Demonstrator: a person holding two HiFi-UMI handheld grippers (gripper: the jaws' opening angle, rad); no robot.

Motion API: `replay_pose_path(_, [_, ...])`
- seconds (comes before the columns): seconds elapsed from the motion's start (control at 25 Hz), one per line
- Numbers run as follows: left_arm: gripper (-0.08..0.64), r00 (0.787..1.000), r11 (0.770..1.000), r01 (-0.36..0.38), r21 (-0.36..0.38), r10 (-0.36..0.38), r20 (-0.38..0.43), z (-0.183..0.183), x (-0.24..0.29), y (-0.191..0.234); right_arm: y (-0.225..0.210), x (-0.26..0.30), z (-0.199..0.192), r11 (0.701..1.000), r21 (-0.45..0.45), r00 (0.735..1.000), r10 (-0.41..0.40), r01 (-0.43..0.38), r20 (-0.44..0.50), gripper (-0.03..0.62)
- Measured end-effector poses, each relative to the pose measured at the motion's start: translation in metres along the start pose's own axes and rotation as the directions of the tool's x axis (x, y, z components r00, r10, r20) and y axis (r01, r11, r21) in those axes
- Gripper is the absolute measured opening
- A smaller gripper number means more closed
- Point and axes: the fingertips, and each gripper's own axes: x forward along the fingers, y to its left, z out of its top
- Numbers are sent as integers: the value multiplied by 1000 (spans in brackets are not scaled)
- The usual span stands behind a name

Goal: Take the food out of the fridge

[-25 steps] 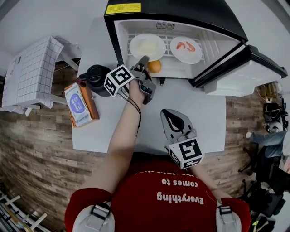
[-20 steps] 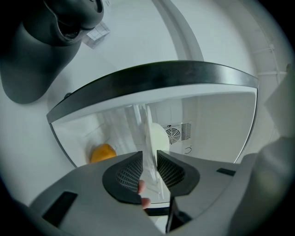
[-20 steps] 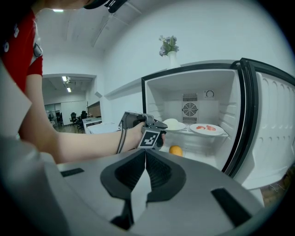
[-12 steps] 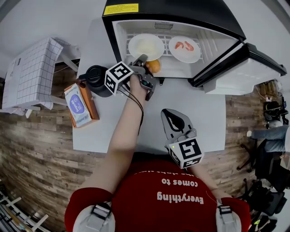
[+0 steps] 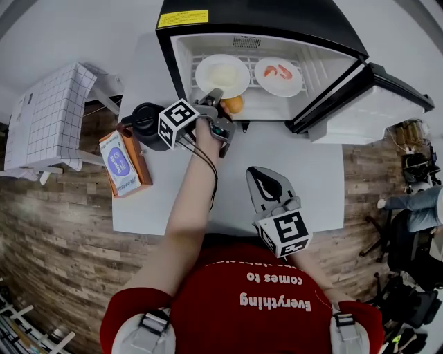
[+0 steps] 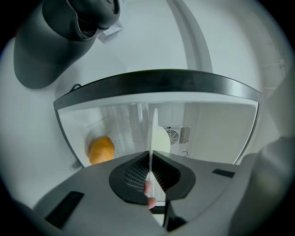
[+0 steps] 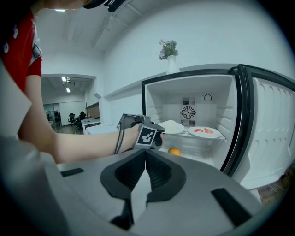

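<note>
A black fridge [image 5: 277, 17] stands open at twelve o'clock on a white table [image 5: 304, 166], with its door [image 5: 367, 110] swung out toward two o'clock. A person in a red shirt [image 5: 270, 304] stands at the table's six o'clock edge, with a gripper in each hand.

The left gripper [image 5: 214, 95] reaches into the fridge at about eleven o'clock. Its jaws have just been closing and now pinch the near rim of a white plate [image 5: 223, 75], which shows edge-on between them in the left gripper view. This plate sits on the wire shelf, on the left side of the fridge.

The right gripper [image 5: 265, 181] hovers over the table near five o'clock. Its jaws are pressed together with nothing between them.

A black kettle [image 5: 147, 121] stands on the table just outside the fridge at nine o'clock. An orange box [image 5: 121, 162] with a blue label lies beside it toward eight o'clock.

A second plate [image 5: 278, 76], bearing red pieces of food, sits on the same shelf at the first plate's three o'clock. An orange [image 5: 233, 104] lies on the fridge floor below the held plate, just beside the left gripper.
</note>
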Motion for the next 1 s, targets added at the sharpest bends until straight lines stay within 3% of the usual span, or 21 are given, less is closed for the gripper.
replay_pose_path(0.36, [21, 995, 997, 70, 30, -68, -73, -27, -16, -27, 4, -4, 8, 1000, -11, 1000, 8, -8, 22, 14])
replay_pose_path(1.0, [21, 984, 991, 105, 87, -90, -156, -53, -79, -40, 4, -19, 11, 1000, -24, 999, -5, 7, 54, 14])
